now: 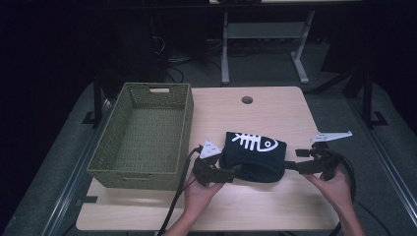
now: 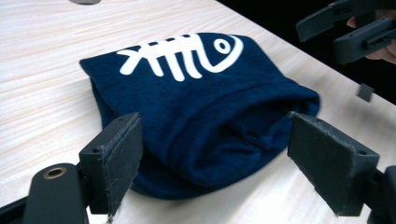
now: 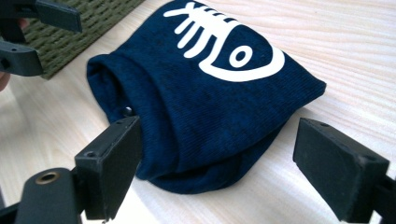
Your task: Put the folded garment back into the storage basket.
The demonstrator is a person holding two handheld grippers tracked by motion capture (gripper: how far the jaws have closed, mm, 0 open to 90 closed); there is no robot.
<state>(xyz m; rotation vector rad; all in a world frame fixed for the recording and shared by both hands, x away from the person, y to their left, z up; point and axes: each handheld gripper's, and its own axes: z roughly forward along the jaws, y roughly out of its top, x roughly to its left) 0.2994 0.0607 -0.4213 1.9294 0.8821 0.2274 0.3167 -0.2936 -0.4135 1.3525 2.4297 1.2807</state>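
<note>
Folded navy knit garment with a white fishbone print (image 1: 254,155) lies on the pale wooden worktop (image 1: 275,110) between the spread left gripper (image 1: 227,175) and spread right gripper (image 1: 291,165), apparently awaiting pinches at both ends.

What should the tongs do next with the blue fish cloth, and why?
Probably close both tongs on the folded blue cloth. The left tongs and the right tongs are both open, with the cloth's near edge lying between their jaws but not pinched. The cloth lies flat on the table beside the green basket, so gripping it likely comes before lifting it there.
</note>
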